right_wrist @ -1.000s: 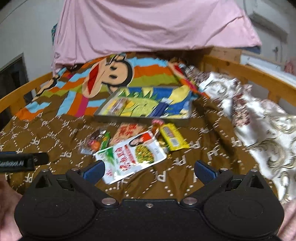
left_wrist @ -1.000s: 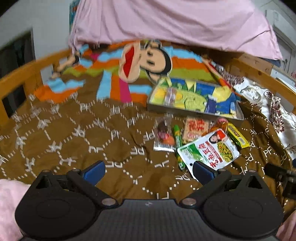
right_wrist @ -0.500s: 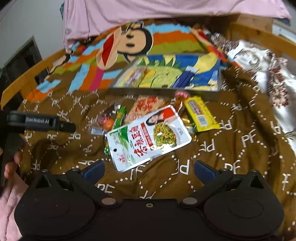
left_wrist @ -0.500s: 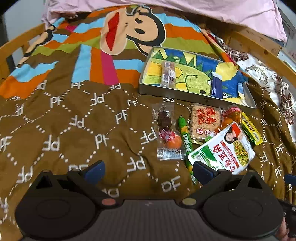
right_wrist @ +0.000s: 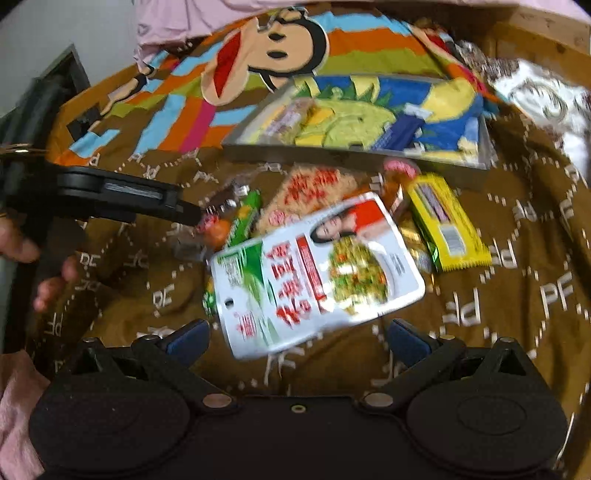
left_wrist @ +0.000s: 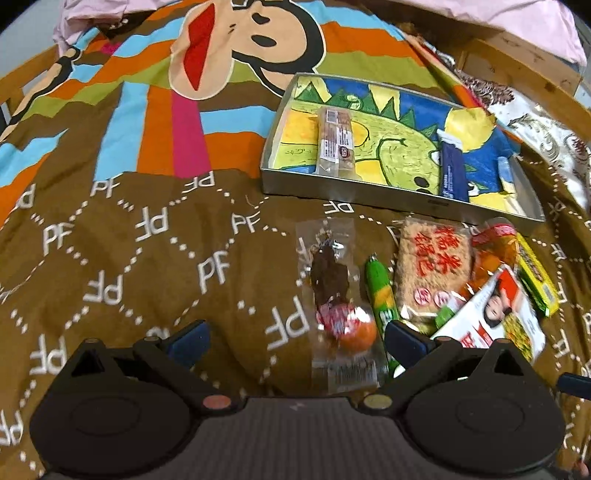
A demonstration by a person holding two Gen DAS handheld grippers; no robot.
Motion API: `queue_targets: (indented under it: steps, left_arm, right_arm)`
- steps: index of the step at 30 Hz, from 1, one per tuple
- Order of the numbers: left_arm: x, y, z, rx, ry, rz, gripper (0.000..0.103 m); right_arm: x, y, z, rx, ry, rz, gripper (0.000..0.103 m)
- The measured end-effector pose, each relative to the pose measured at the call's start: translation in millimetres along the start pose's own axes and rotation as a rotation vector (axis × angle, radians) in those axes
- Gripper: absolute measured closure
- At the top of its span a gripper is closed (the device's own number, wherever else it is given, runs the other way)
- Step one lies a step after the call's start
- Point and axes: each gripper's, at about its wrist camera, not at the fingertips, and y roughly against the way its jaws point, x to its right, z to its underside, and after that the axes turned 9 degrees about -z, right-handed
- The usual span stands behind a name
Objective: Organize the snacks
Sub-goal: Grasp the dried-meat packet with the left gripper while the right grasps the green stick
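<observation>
Nearest, left gripper (left_wrist: 295,341) hovers low over the bed w/ jaws spread wide, holding nothing; a clear packet (left_wrist: 338,299) w/ dark pieces and an orange ball lies between its fingers on the brown quilt (left_wrist: 147,258). Right gripper (right_wrist: 297,341) likewise has jaws wide apart, empty, above the big white pouch (right_wrist: 317,273). Just beyond: green stick snack (left_wrist: 380,291) beside the clear packet, tan rice-cracker pack (left_wrist: 432,266) touching it, yellow bar (right_wrist: 447,221) on the right side of the pile, approx. 1 red-orange wrapper (left_wrist: 495,243) partly under the pouch. Farther back sits the metal tray (left_wrist: 369,192) w/ dinosaur print inside, holding 2 items: a clear-wrapped bar (left_wrist: 336,140) and a blue packet (left_wrist: 452,170). Pink cloth (right_wrist: 177,18) lies at the far end.
</observation>
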Motion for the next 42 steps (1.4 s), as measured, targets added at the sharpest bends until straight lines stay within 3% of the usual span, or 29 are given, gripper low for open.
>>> queue_targets:
  steps: [4, 9, 11, 13, 21, 26, 34, 35, 36, 38, 42]
  left_arm:
    - [8.3, -10.8, -10.2, 0.008, -0.051, -0.039, 0.001]
    - [18.0, -19.2, -12.6, 0.022, -0.167, -0.141, 0.001]
    - [18.4, -21.6, -10.2, 0.038, -0.188, -0.148, 0.001]
    - [16.4, -22.9, -9.7, 0.05, -0.182, -0.136, 0.001]
    - [2.1, -31.7, -16.5, 0.032, -0.087, -0.074, 0.003]
    - [-6.9, -35.9, -20.2, 0.028, -0.019, -0.022, 0.017]
    - [-5.3, -31.3, -19.0, 0.062, -0.042, -0.002, 0.045]
    - [-5.2, -29.7, -18.7, 0.061, -0.041, 0.003, 0.05]
    - [-6.0, -28.7, -18.8, 0.057, -0.039, 0.013, 0.054]
    - [-8.0, -27.1, -17.9, 0.044, -0.028, 0.039, 0.066]
    - [-10.6, -21.8, -12.9, 0.03, -0.02, 0.044, 0.073]
  right_arm:
    - [-8.0, -6.7, -6.0, 0.042, 0.064, 0.003, 0.001]
    - [-38.4, -32.8, -12.0, 0.112, 0.311, 0.087, 0.001]
    - [-48.5, -43.0, -13.2, 0.132, 0.393, 0.076, 0.003]
    - [-55.7, -52.0, -13.5, 0.133, 0.435, 0.037, 0.007]
    - [-59.5, -84.2, -17.2, 0.089, 0.461, 0.057, 0.04]
    - [-61.1, -96.0, -22.0, 0.075, 0.449, 0.036, 0.058]
    - [-55.6, -106.4, -26.3, 0.039, 0.348, -0.007, 0.059]
    - [-56.0, -105.5, -25.2, 0.039, 0.341, -0.013, 0.061]
    - [-56.3, -104.5, -24.4, 0.039, 0.333, -0.023, 0.072]
    - [-56.0, -104.1, -22.4, 0.025, 0.3, -0.039, 0.075]
    - [-55.8, -101.1, -19.9, 0.01, 0.265, -0.053, 0.078]
